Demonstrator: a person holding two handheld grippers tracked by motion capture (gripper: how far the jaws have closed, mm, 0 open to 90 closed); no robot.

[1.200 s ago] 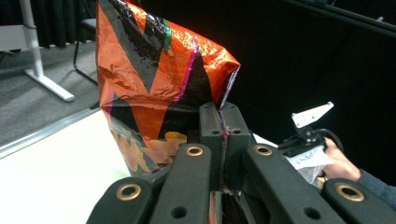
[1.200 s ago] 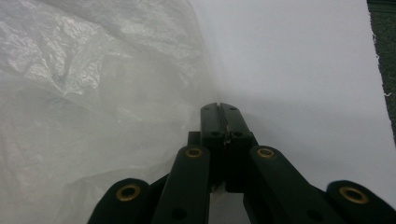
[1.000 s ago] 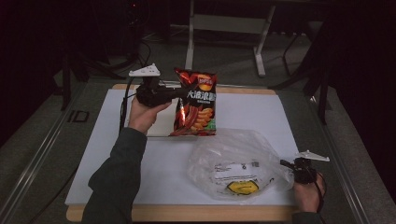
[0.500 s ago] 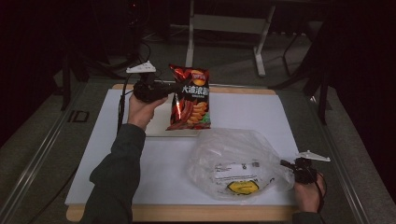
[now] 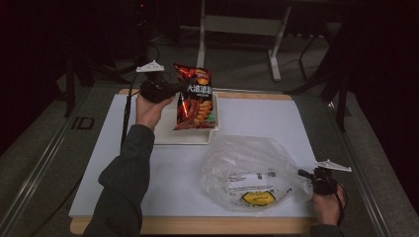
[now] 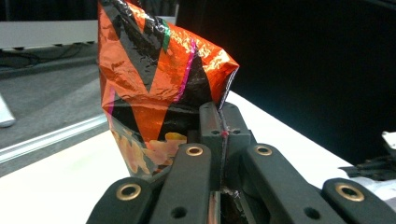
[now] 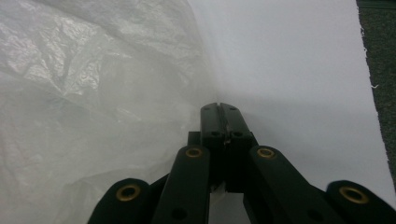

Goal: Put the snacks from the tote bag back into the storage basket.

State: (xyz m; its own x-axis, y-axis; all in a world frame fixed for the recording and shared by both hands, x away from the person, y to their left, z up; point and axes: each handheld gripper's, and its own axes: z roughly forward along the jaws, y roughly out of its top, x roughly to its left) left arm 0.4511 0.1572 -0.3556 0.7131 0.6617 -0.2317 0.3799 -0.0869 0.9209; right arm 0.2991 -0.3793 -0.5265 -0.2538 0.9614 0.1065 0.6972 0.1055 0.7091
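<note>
While the left gripper (image 5: 179,89) clamps its closed jaws on the chip bag (image 5: 195,96), the bag hangs upright, long axis vertical, over the white tray (image 5: 165,134). It has shifted left since earlier frames, exposing the tray. Right of the tray, the right gripper (image 5: 302,174) pinches the clear plastic bag (image 5: 249,170) near the mat's (image 5: 276,116) front-right edge.

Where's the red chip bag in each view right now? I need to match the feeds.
High view: the chip bag hangs upper centre, pinched at its edge by the left gripper, above a white tray.
Left gripper view: it fills the upper centre, its foil clamped between the shut jaws.
Right gripper view: not in this picture; there the clear plastic bag lies on the left.
Shared landmark: the white table mat.
</note>
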